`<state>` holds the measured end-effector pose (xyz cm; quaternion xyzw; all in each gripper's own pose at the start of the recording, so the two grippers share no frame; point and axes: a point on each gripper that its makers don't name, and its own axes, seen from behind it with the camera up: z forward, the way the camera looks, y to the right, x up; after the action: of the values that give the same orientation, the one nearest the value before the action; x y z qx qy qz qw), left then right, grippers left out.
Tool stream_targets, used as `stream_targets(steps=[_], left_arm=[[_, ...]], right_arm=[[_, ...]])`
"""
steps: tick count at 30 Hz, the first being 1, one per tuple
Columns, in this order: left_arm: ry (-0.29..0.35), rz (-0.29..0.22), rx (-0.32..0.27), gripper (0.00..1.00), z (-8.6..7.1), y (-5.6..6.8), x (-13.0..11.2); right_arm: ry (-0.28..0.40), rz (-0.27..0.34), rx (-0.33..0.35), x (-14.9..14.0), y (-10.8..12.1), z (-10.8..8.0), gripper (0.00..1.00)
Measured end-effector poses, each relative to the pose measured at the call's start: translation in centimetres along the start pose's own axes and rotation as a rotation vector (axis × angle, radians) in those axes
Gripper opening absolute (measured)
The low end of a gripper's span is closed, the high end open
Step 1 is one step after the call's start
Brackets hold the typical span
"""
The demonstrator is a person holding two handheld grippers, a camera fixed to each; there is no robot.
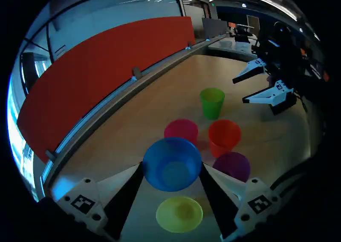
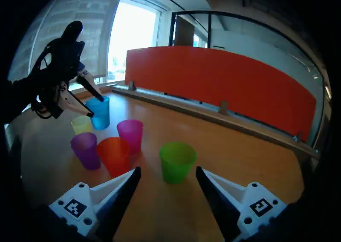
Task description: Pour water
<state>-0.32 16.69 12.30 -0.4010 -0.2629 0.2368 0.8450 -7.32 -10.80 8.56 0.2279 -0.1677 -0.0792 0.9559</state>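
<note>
A translucent blue plastic cup (image 1: pixel 171 157) is clamped by the left gripper (image 1: pixel 170 167); the right gripper (image 2: pixel 167 170) is held wide open, empty.

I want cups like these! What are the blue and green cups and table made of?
The blue translucent cup and green translucent cup look like smooth plastic: light glows through their walls. The tan tabletop looks like wood or laminate, faintly shiny.

Wooden table (image 2: pixel 255 165): green cup (image 2: pixel 177 161), orange cup (image 2: pixel 114 156), pink cup (image 2: pixel 130 134), purple cup (image 2: pixel 85 149), yellow cup (image 2: pixel 82 124) standing upright.
</note>
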Motion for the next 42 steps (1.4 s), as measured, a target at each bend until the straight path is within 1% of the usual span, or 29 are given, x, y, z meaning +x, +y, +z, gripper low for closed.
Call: stream_targets(steps=[9,15,19,24,33,38,42], left_arm=[[0.065,-0.06,0.028,0.89,-2.4,0.3,0.5],[0.135,-0.097,0.058,0.89,-3.9,0.3,1.6],[0.187,-0.105,0.07,0.89,-4.9,0.6,2.4],[0.231,-0.118,0.083,0.89,-6.0,1.2,2.9],[0.323,-0.183,0.096,0.89,-8.5,2.1,3.4],[0.354,-0.204,0.106,0.89,-9.8,2.7,3.2],[0.363,-0.218,0.116,0.89,-10.6,3.1,2.7]], right_arm=[[-0.03,0.006,-0.003,-0.4,1.1,1.6,1.0],[-0.05,0.003,-0.001,-1.0,1.6,2.4,1.0],[-0.064,-0.004,0.001,-1.3,1.7,2.7,1.0],[-0.076,-0.012,0.009,-1.3,1.6,3.1,1.0],[-0.094,-0.015,0.019,-1.5,1.7,3.7,1.0],[-0.107,-0.018,0.023,-1.7,1.7,4.1,1.0],[-0.118,-0.021,0.031,-1.9,1.6,4.6,1.0]])
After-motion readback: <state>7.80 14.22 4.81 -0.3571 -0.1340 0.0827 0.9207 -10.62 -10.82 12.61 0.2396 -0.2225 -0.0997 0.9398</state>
